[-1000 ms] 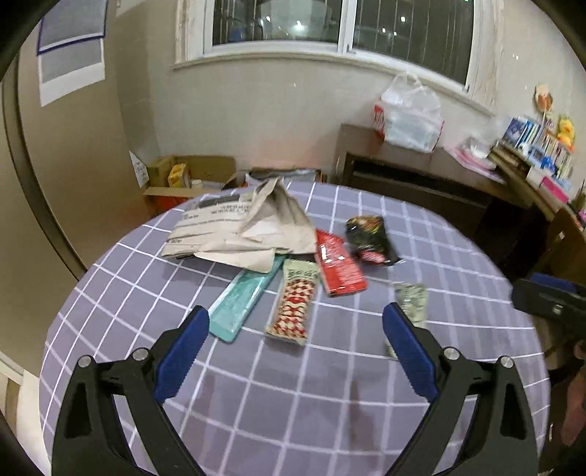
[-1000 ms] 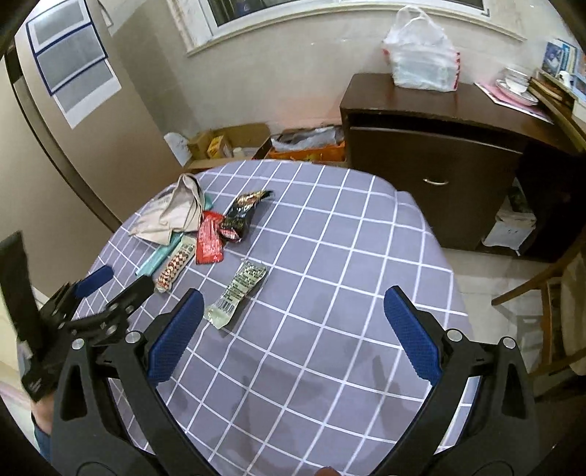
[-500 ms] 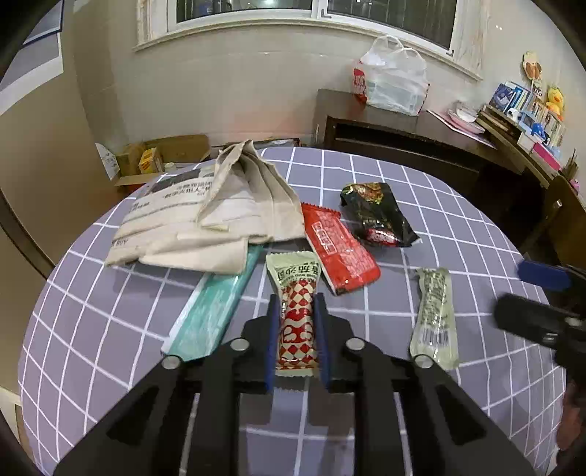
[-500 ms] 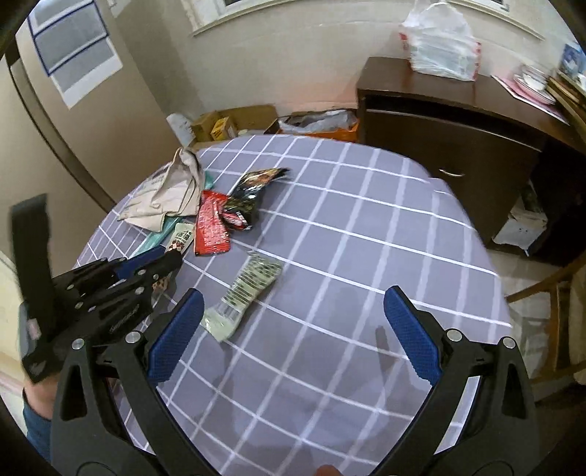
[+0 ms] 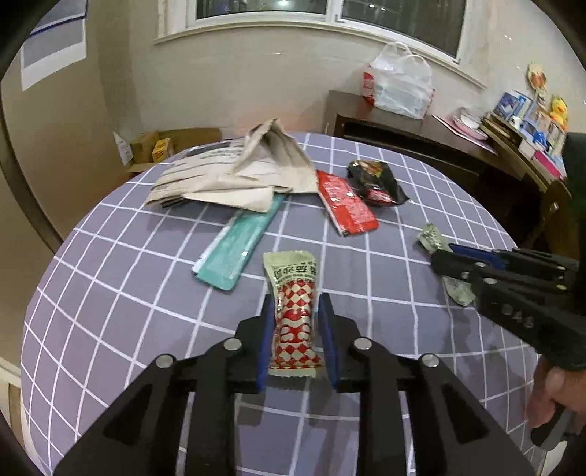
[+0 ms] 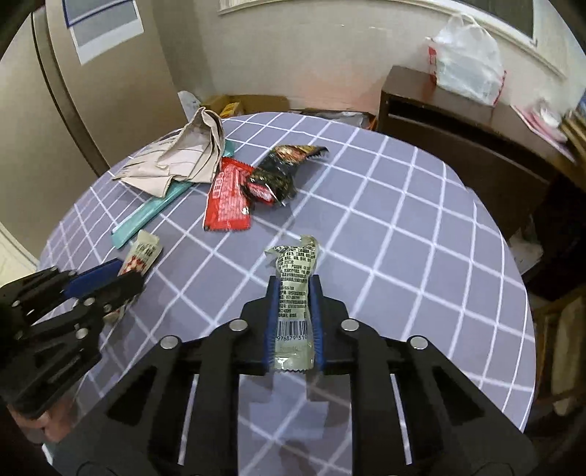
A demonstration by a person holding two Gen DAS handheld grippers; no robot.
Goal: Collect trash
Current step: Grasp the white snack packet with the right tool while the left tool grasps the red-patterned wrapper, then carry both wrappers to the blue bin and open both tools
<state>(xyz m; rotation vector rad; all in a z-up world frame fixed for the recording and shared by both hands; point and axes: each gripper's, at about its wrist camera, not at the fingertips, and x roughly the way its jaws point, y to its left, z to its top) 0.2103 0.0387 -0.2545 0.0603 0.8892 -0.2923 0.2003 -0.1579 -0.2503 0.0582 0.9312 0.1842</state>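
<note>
Both grippers are pinching snack wrappers on the checked table.

The left gripper point(image 5: 296, 315) is squeezing the red-and-white sachet point(image 5: 293, 315) near the table's point(image 5: 110, 293) front edge, its jaws easing slightly apart. The right gripper point(image 6: 293, 304) is closing onto the pale green wrapper point(image 6: 295, 293). A red wrapper point(image 5: 346, 208), black wrapper point(image 5: 377, 183), teal packet point(image 5: 238, 249) and paper bag point(image 5: 241, 172) are lying beyond.

beige walls point(image 5: 234, 84) | dark window point(image 5: 399, 18) | dark wood cabinet point(image 6: 457, 121) | round checked table point(image 6: 403, 227)
</note>
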